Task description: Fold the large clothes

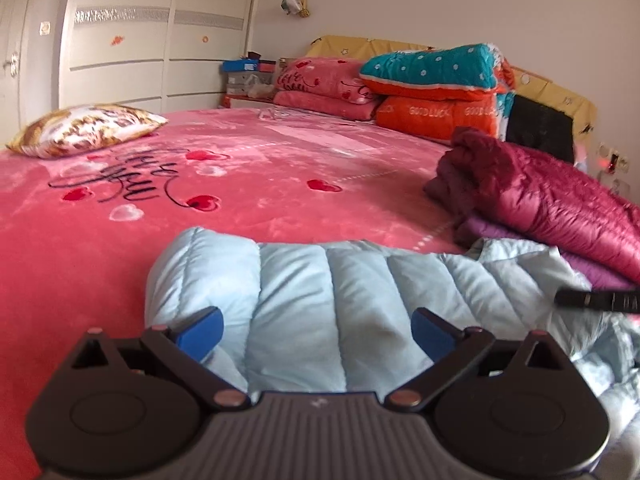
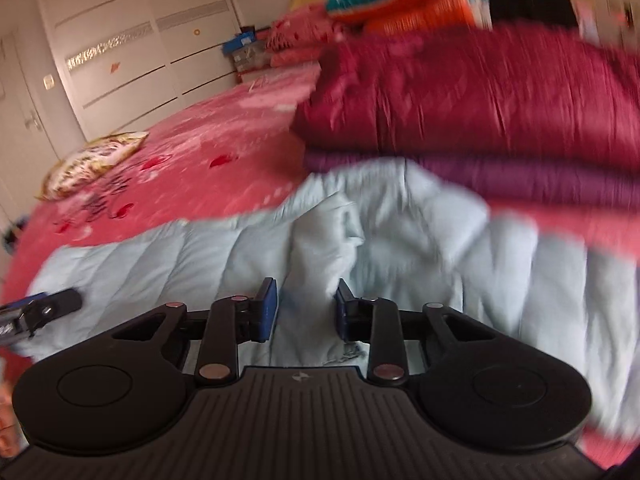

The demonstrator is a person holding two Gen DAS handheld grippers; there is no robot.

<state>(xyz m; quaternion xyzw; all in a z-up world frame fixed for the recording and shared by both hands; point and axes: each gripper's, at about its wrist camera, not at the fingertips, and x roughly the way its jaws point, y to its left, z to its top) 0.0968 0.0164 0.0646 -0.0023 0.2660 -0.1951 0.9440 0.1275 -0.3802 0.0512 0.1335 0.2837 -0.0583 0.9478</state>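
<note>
A pale blue quilted down jacket [image 1: 320,304] lies on the pink bed [image 1: 240,184]. My left gripper [image 1: 318,332] is open, its blue pads wide apart over the jacket's folded end. In the right wrist view the jacket [image 2: 400,220] is bunched in the middle. My right gripper [image 2: 306,304] has its blue pads closed on a raised fold of the jacket. The right gripper's tip shows in the left wrist view [image 1: 596,300]; the left gripper's tip shows in the right wrist view [image 2: 44,308]. The right wrist view is motion-blurred.
A folded maroon down jacket [image 1: 540,200] lies on a purple garment [image 1: 600,272] right of the blue jacket. Stacked quilts [image 1: 432,92] and a pink pillow pile [image 1: 324,84] sit at the headboard. A patterned cushion [image 1: 84,130] lies far left. White wardrobes [image 1: 140,32] stand behind.
</note>
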